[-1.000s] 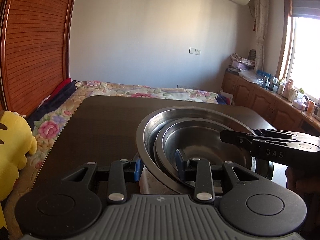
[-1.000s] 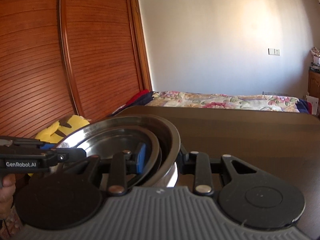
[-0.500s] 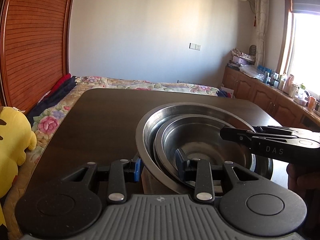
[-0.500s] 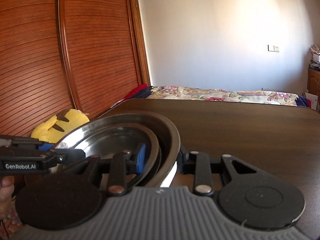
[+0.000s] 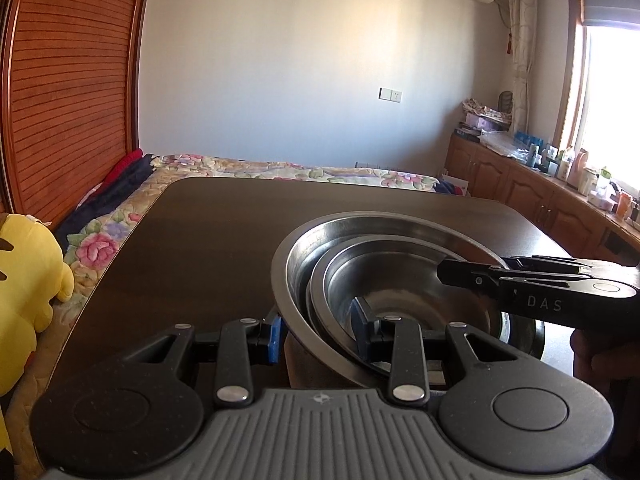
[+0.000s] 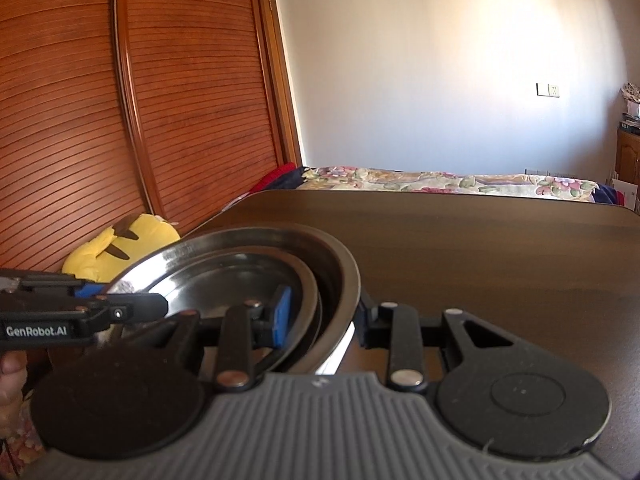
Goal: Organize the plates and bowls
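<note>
Three nested steel bowls [image 5: 384, 280] form one stack over the near part of the dark wooden table [image 5: 208, 240]. My left gripper [image 5: 318, 336] is shut on the stack's near rim, with one blue pad outside the largest bowl and the other inside the inner bowls. My right gripper [image 6: 324, 320] is shut on the opposite rim of the same bowls [image 6: 240, 268] in the same way. Each gripper also shows in the other view: the right gripper [image 5: 472, 276] reaches in from the right, the left gripper [image 6: 132, 310] from the left. Whether the stack rests on the table is hidden.
A floral bed [image 5: 288, 170] lies beyond the table's far edge. A yellow plush toy [image 5: 24, 280] sits left of the table, in front of a slatted wooden wardrobe [image 6: 160, 100]. Wooden cabinets [image 5: 532, 196] with bottles run under the window on the right.
Both views have shifted a little, so more of the tabletop shows than before. The bowl stack stays in the same place between the two grippers, and both grips look unchanged.
</note>
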